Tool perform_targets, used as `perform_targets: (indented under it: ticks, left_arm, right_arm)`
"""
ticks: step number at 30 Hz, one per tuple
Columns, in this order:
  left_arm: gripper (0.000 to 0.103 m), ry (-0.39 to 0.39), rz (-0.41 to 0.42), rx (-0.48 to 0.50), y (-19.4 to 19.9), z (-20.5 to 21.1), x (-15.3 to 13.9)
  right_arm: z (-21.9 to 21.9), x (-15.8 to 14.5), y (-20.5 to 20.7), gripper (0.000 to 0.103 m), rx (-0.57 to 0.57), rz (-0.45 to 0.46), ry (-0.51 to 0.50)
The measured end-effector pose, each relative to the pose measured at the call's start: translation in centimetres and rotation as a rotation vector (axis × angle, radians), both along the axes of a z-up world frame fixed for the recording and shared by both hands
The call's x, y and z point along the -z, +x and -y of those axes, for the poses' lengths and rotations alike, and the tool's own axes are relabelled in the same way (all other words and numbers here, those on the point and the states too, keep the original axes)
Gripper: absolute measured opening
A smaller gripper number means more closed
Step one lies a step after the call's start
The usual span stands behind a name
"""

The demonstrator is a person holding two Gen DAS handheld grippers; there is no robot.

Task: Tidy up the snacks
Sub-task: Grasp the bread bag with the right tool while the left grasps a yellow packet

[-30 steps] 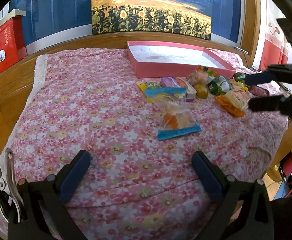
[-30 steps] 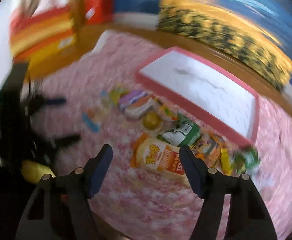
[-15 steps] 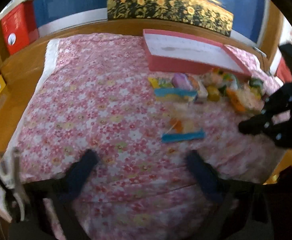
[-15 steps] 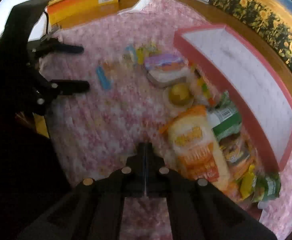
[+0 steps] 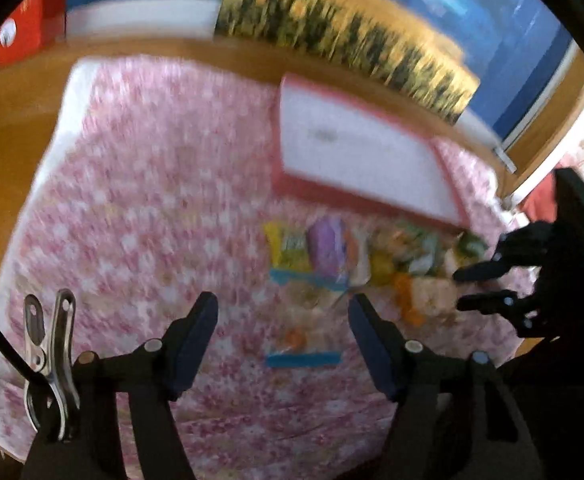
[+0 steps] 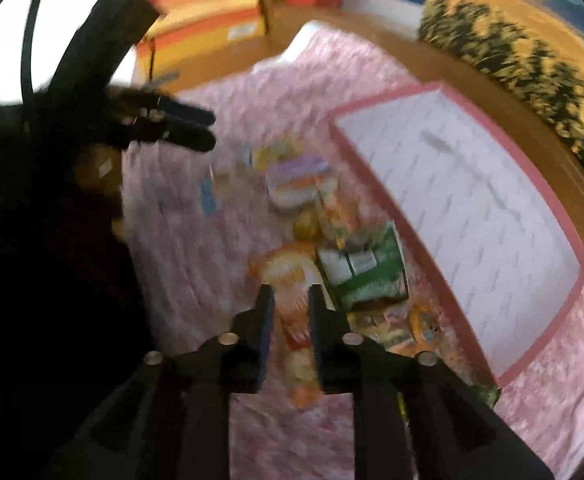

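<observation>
Pink floral cloth (image 5: 140,208), snacks (image 6: 311,208) beside pink tray (image 6: 539,340), left hand-held gripper (image 5: 282,312) apart, right hand-held gripper (image 6: 290,300) narrowly apart, both empty

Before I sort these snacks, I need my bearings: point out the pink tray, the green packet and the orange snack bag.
pink tray (image 6: 375,184), right wrist view, on its near rim.
green packet (image 6: 371,284), right wrist view, on its front face.
orange snack bag (image 6: 292,280), right wrist view, on its printed front.

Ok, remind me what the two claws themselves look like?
Both are black two-finger frames with silver pivot bolts. The left claw has dark blue pads, a metal spring clip and a black cable beside it. The right claw has blue-edged pads; a small green light shows on its body.
</observation>
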State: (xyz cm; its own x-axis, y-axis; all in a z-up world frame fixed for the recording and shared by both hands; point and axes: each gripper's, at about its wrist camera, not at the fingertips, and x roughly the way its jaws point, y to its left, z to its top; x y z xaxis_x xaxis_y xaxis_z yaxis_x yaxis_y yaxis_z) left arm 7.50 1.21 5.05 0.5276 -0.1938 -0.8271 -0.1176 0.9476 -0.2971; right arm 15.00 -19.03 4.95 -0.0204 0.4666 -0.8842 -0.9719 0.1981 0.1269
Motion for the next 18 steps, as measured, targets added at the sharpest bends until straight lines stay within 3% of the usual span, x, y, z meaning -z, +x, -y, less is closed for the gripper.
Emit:
perform_targets:
  ticks: [2,3,4,5,6,7,13,14,15,17,18]
  left_arm:
    - [0.071,-0.001,-0.042,0.037,0.8,0.7,0.9]
    - [0.065,0.008,-0.056,0.057,1.1,1.1,1.1]
    - [0.049,0.028,-0.072,0.091,1.4,1.7,1.4]
    - [0.041,0.046,-0.089,0.117,1.7,2.2,1.7]
    - [0.037,0.077,-0.109,0.142,1.9,2.8,2.0]
    - [0.035,0.101,-0.112,0.157,2.1,3.2,2.1]
    - [0.035,0.11,-0.116,0.172,3.0,3.5,2.0]
    - [0.037,0.105,-0.12,0.171,3.1,3.2,2.0]
    - [0.047,0.105,-0.132,0.17,3.4,3.0,2.2]
    - [0.05,0.083,-0.162,0.166,3.8,2.4,1.8]
    - [0.05,0.067,-0.148,0.128,3.8,1.8,1.2]
  right_arm:
    - [-0.1,0.6,0.2,0.033,-0.046,0.028,-0.027]
    - [-0.3,0.9,0.4,0.033,-0.063,0.039,-0.032]
    - [-0.6,1.1,0.6,0.029,-0.066,0.05,-0.03]
    - [-0.8,1.3,0.8,0.019,-0.068,0.052,-0.023]
    - [-1.0,1.3,1.0,0.002,-0.08,0.058,-0.017]
    - [-1.2,1.1,1.1,0.002,-0.089,0.063,-0.018]
    - [-1.6,0.8,1.6,0.002,-0.136,0.053,-0.063]
    - [-1.8,0.9,1.7,0.002,-0.131,0.044,-0.068]
    - [-1.7,1.0,1.9,0.002,-0.118,0.024,-0.068]
    - [-1.6,1.2,2.1,0.011,-0.1,-0.011,-0.07]
    - [-1.5,1.4,2.1,0.021,-0.093,-0.02,-0.078]
